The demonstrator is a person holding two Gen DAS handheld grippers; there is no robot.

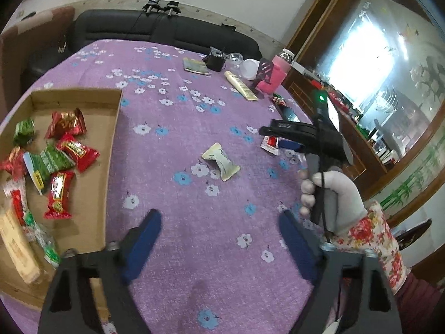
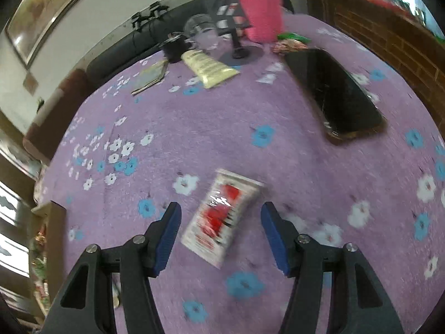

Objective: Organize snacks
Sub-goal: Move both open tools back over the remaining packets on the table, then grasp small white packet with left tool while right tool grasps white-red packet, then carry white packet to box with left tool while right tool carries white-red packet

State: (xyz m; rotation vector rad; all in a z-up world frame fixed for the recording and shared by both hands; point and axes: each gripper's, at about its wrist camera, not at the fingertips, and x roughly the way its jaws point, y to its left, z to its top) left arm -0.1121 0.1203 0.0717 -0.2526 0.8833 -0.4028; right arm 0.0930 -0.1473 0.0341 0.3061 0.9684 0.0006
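Your left tool point(image 1: 219, 226) stands spread above the purple flowered worktop point(image 1: 178, 144), with nothing between its blue pads. No earlier view is supplied, so only this stance is recorded.

A pale wrapped snack point(image 1: 221, 164) lies alone at frame centre, well apart from the pads. The cardboard tray point(image 1: 111, 128) at the left edge holds red and green wrapped snacks point(image 1: 59, 156); its lower part is cut off by the frame and partly hidden behind the tool body, so the count there cannot be made out.

At the right of that view your gloved right hand point(image 1: 331, 194) grips the other device, which hides most of a small red-and-white packet behind it.

In the right wrist view your right tool point(image 2: 221, 213) is also spread. The white-and-red snack packet point(image 2: 219, 220) lies on the worktop between the pads, touching neither. That view is blurred; the packet's print is unreadable.

A dark phone point(image 2: 333, 94) lies at upper right. The pink container point(image 2: 261, 14) at top is cut off by the frame edge.
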